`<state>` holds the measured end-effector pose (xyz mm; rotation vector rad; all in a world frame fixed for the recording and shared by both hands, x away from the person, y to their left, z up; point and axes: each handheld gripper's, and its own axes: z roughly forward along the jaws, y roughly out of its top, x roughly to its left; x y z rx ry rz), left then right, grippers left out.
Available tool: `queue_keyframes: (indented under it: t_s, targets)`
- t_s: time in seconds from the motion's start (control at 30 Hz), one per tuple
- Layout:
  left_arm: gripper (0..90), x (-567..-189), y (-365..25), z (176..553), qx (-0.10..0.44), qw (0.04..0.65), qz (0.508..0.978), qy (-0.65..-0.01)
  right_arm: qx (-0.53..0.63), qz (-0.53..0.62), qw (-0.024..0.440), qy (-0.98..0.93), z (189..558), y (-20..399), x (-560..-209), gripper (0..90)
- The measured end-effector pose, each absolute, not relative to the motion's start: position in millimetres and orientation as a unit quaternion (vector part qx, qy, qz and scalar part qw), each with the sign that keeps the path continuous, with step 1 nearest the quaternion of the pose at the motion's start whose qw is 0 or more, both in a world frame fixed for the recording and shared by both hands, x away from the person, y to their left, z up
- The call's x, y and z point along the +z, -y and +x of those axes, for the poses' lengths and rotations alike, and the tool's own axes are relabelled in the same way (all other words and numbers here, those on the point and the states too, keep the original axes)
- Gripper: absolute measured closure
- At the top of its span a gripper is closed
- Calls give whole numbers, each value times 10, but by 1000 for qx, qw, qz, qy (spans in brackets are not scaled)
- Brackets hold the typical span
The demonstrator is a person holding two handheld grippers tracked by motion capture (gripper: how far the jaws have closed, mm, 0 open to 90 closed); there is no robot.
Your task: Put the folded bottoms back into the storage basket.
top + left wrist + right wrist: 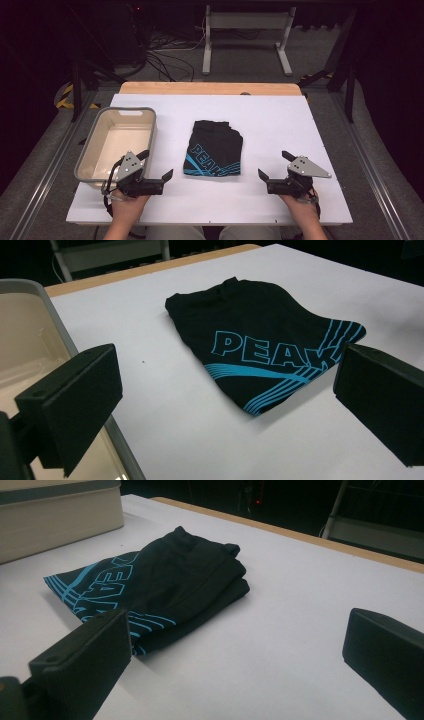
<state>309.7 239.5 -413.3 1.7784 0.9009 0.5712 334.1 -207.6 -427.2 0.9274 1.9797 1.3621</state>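
A folded black garment (215, 148) with blue "PEAK" lettering and blue stripes lies flat in the middle of the white table top (280, 125). In the left gripper view the garment (260, 340) lies ahead between the jaws; in the right gripper view the garment (160, 585) lies ahead to the left. My left gripper (155, 162) is open near the front left, beside the bin, with nothing between its jaws. My right gripper (273, 165) is open at the front right, its jaws also empty. Both point inward at the garment and stand apart from it.
A beige plastic bin (90, 155) with a grey rim stands empty at the left of the table, its rim (60, 335) close by my left gripper. A wooden edge (210, 88) runs along the table's far side. Cables and a white stand (247, 35) lie on the floor beyond.
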Motion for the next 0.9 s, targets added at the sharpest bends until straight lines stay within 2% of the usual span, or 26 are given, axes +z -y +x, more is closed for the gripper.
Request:
queue_keyframes:
  t_s: [0.47,0.6,0.73,0.9]
  targets:
    - [15,-4080,-2291,3118,217,514,735,-386,510,347,280,-735,3341,2117,-4255,3]
    - [37,-3989,-2097,3200,190,511,726,-419,512,350,285,-730,3302,2152,-4222,3]
    - [51,-3938,-1919,3323,174,503,731,-426,519,356,287,-723,3273,2215,-4198,3]
    - [72,-4020,-1659,3619,149,474,744,-447,514,359,288,-724,3279,2249,-4219,3]
